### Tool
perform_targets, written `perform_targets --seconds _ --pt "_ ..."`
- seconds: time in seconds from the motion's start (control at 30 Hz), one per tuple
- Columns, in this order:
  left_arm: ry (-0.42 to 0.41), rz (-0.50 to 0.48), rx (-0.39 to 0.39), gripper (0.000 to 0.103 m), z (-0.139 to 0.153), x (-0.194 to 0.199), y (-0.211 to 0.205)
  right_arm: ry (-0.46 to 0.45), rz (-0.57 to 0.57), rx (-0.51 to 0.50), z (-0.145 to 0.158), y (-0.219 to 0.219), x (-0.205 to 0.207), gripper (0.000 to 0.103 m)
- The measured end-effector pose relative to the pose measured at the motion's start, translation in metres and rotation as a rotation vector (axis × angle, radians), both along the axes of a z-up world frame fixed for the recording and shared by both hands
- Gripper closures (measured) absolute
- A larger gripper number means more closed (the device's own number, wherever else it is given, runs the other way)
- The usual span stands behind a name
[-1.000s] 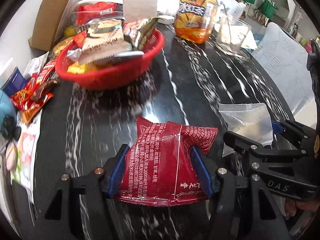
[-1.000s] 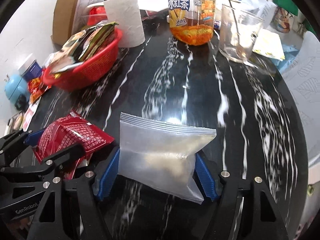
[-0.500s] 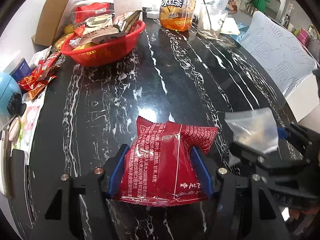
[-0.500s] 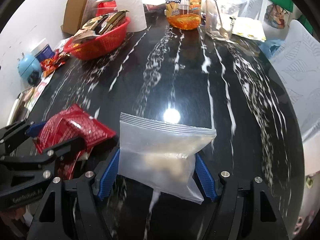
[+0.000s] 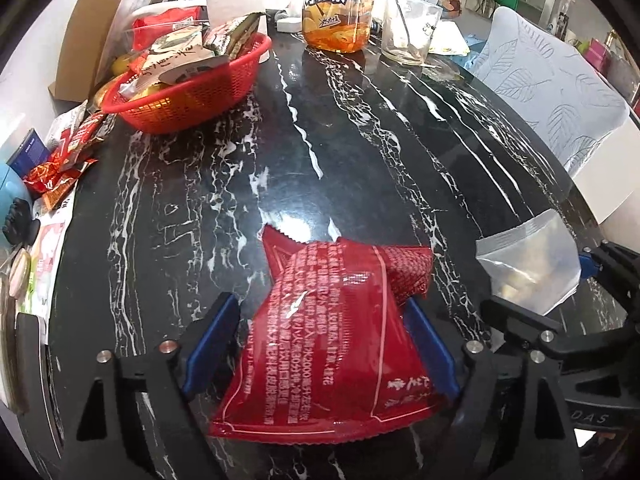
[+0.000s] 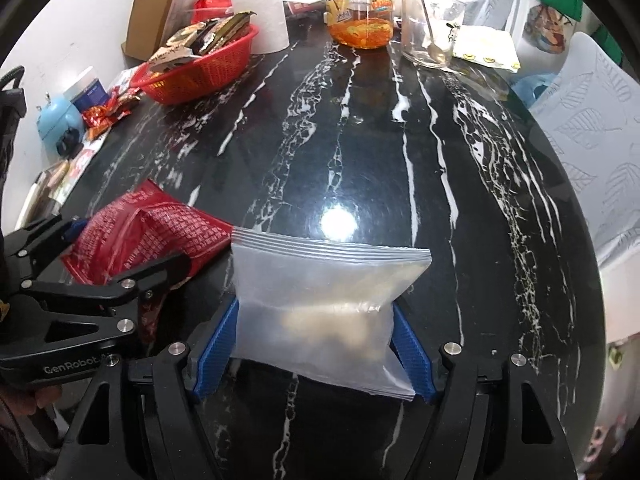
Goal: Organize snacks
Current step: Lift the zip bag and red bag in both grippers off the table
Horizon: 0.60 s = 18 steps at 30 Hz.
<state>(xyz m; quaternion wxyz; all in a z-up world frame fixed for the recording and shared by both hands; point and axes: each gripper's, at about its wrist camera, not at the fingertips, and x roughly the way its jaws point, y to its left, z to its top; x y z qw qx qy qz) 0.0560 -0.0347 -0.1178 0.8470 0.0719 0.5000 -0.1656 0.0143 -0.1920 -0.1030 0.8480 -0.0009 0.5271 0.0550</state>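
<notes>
A red snack packet [image 5: 332, 340] lies on the black marble table [image 5: 320, 140] between the jaws of my left gripper [image 5: 320, 304]. Those jaws are opening: the left pad stands clear of the packet and the right pad is at its edge. My right gripper [image 6: 314, 306] is shut on a clear zip bag [image 6: 320, 292] holding pale pieces, pinching its waist, and its jaws are starting to open. The two grippers sit side by side near the table's front edge. Far back on the left stands the red basket [image 5: 192, 92], filled with several snack packets.
Loose red packets [image 5: 60, 160] and papers lie along the left edge. At the back stand a cardboard box [image 5: 92, 32], a paper roll [image 6: 260, 12], an iced-tea bottle [image 5: 336, 4] and a glass with a spoon [image 5: 408, 28]. A white leaf-pattern chair [image 5: 552, 80] is on the right.
Both grippers have drawn back from the basket toward the table's near edge. The left jaws have spread wider, leaving the red packet loose. The zip bag stays pinched.
</notes>
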Motion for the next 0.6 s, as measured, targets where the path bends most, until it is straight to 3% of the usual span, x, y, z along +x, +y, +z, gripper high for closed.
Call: perform_targets --seconds 0.23,0.43,0.6 --pt "0.026 0.016 0.008 0.016 0.001 0.001 0.000 0.004 -0.018 -0.020 -0.001 -0.004 0.000 0.023" --pt "-0.032 0.014 -0.005 0.016 0.013 -0.009 0.003 0.007 -0.023 0.027 0.001 -0.008 -0.003 0.023" --pt "0.024 -0.016 -0.028 0.016 0.006 -0.007 0.002 0.002 -0.012 0.021 0.001 -0.007 -0.008 0.023"
